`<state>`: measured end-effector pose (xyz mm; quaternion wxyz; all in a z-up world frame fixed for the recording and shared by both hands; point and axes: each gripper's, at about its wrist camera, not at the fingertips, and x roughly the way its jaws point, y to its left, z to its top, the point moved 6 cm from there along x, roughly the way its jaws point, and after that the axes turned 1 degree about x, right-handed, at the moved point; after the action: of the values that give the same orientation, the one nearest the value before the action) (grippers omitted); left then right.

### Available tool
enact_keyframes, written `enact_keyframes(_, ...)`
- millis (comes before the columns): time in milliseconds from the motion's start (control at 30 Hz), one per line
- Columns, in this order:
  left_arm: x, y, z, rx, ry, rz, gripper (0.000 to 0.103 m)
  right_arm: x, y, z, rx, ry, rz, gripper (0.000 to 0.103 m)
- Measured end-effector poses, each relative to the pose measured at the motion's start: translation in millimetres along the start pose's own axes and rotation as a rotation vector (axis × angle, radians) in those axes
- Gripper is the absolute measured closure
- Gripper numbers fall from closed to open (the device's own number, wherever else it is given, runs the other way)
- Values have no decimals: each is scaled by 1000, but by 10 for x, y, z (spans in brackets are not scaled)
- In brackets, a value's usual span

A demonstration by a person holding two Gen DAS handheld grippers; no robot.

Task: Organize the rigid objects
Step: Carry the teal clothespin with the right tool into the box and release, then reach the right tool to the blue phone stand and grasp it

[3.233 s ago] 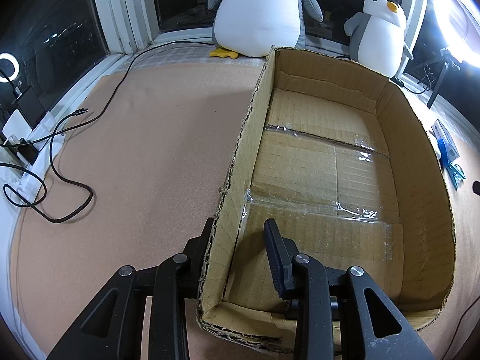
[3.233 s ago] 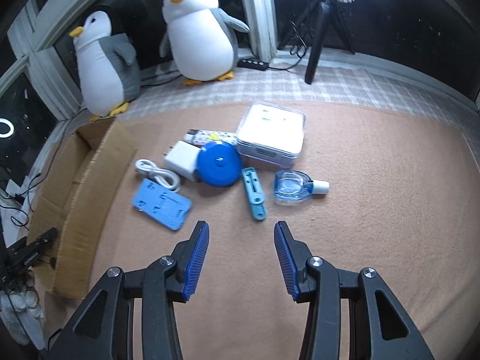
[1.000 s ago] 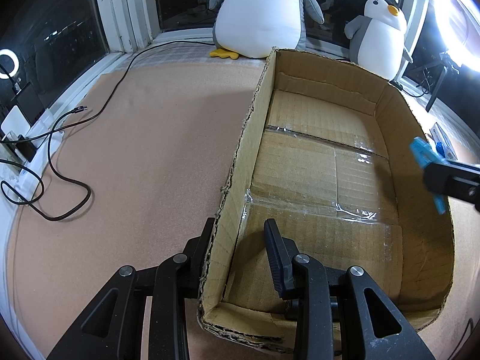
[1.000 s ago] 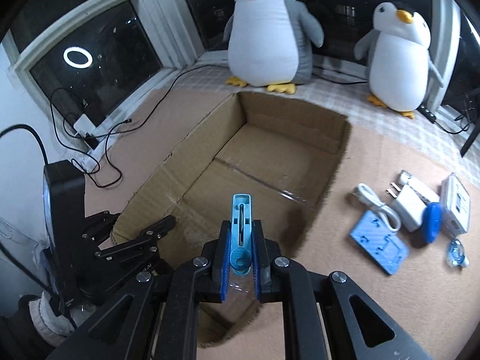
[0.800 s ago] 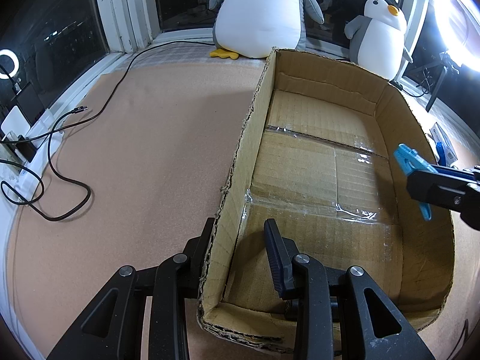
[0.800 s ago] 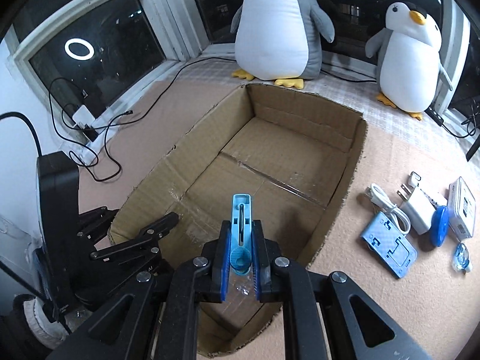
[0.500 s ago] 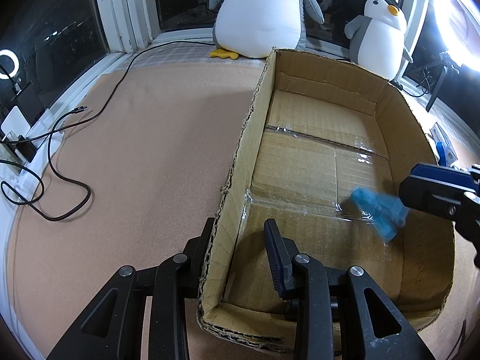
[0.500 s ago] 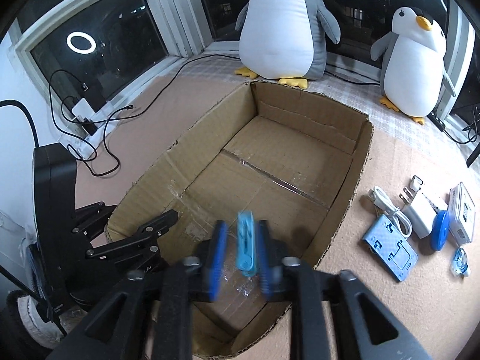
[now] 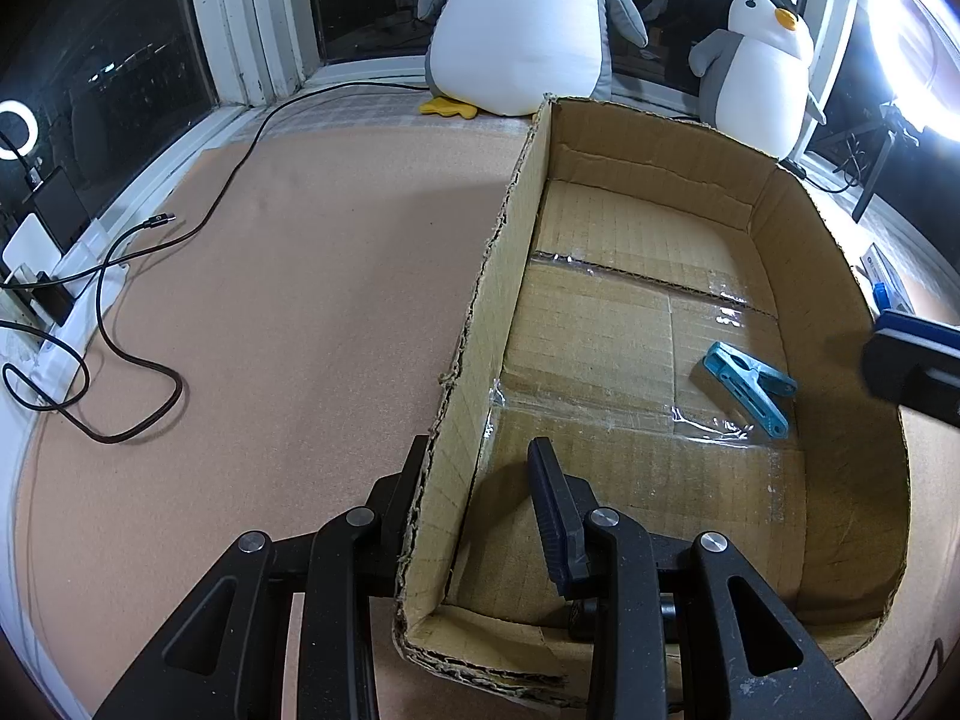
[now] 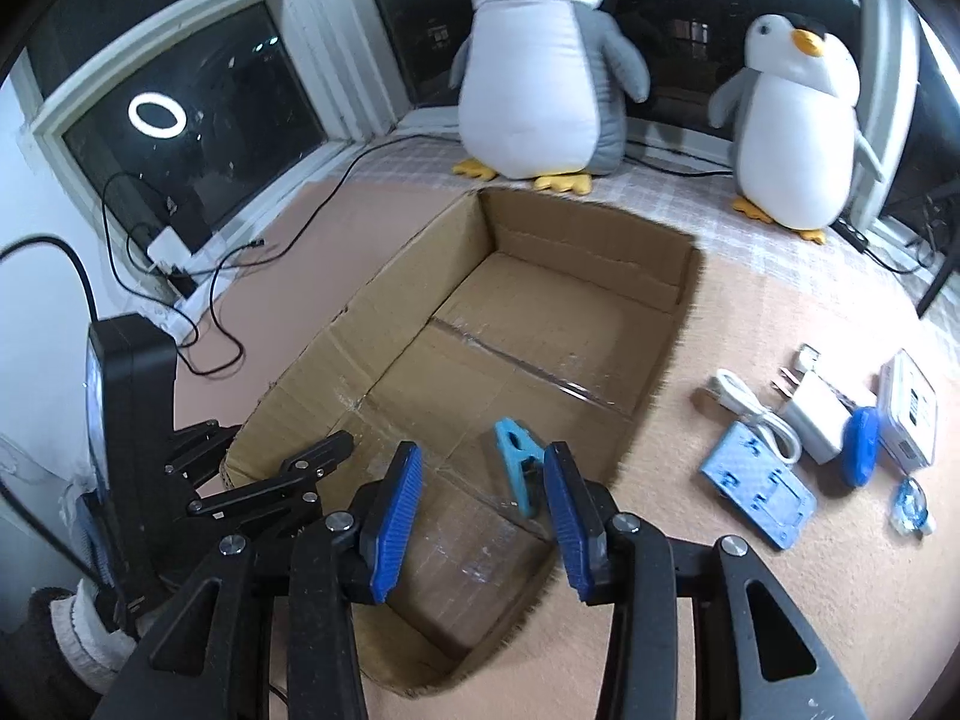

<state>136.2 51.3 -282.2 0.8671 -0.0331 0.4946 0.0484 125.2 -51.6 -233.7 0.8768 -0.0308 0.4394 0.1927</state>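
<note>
clothespin lies in the cardboard box

left tool (image 9: pixel 480 474) straddles the cardboard box (image 9: pixel 474 324) left wall, not clenched; the blue clothespin (image 9: pixel 750 380) rests on the box floor near its right wall; right tool (image 10: pixel 480 495) hangs released above.

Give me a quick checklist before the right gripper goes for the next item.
1. Blue clip lying on the floor of the cardboard box: ok.
2. Right gripper open and empty: ok.
3. Left gripper straddling the box's side wall: ok; whether it pinches the wall: cannot tell.
4. Items outside the box: phone stand, white charger, white cable: ok.
5. Floor between box and items bare: ok.
</note>
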Motion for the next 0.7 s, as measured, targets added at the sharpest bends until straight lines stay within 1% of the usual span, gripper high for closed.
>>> enact_keyframes(133, -1, -6, 2, 0, 0, 0, 69, -165, -256, -50, 45, -24, 6, 64)
enact_keyframes(200, -1, -1, 3, 0, 0, 0, 69, -232, -417, -85, 67, -33, -4, 63)
enact_keyframes(367, 0, -3, 9, 1, 0, 1, 69, -292, -860, -177, 114, -25, -8, 63)
enact_keyframes(433, -1, -4, 8, 1, 0, 2, 69, -258, -1008, -190, 111, -14, -34, 62)
enact_keyframes(600, 4, -5, 10, 3, 0, 3, 69, -76, -1280, -190, 112, 27, -61, 62)
enact_keyframes(700, 5, -3, 12, 4, 0, 3, 69, 55, -1365, -187, 116, 55, -57, 62)
